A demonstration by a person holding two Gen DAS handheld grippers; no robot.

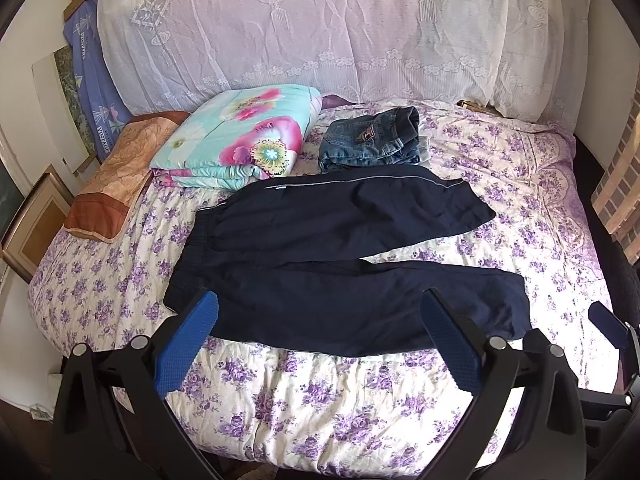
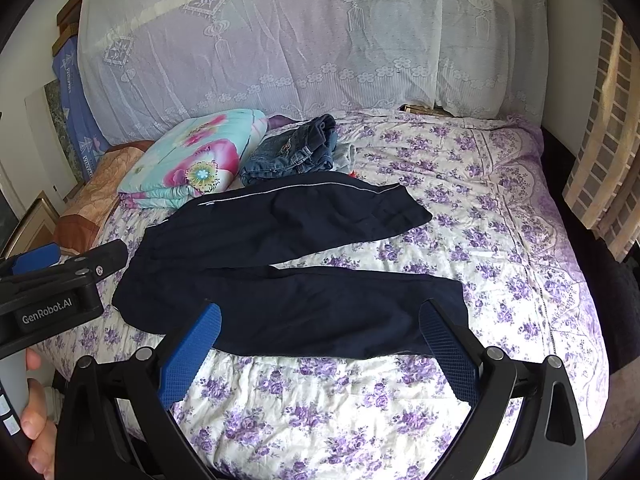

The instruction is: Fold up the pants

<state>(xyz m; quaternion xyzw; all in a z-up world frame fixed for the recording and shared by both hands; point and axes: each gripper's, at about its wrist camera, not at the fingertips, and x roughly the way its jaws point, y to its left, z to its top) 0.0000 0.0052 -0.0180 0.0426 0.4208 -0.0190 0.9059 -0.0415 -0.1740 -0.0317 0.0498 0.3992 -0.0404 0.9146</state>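
- Hovering over the near edge of the bed [image 1: 120, 292], the left gripper [image 1: 320, 316] has its blue pads [image 1: 188, 344] spread wide with nothing between them; the right gripper [image 2: 320, 320] hangs the same way, wide apart and empty.
- In the right wrist view the left gripper's body shows at 9 o'clock, with a hand [image 2: 38, 432] around its grip at 8 o'clock; in the left wrist view a pad of the right gripper peeks in at 4 o'clock.
- Just beyond both sets of pads, toward 12 o'clock, lie the navy pants [image 1: 340, 256], spread flat on the purple-flowered bedspread; the waistband sits at 9 o'clock and the two legs run toward 3 o'clock, parting into a narrow V; a pale stripe runs along the far leg.
- Farther toward 12 o'clock, just past the far leg, sit folded jeans [image 1: 372, 140]; at 11 o'clock, beside them, a folded quilt [image 1: 240, 136] with pink flowers; at 10 o'clock an orange-brown pillow [image 1: 116, 180].
- Behind everything a white lace cloth [image 1: 320, 28] drapes the head of the bed.
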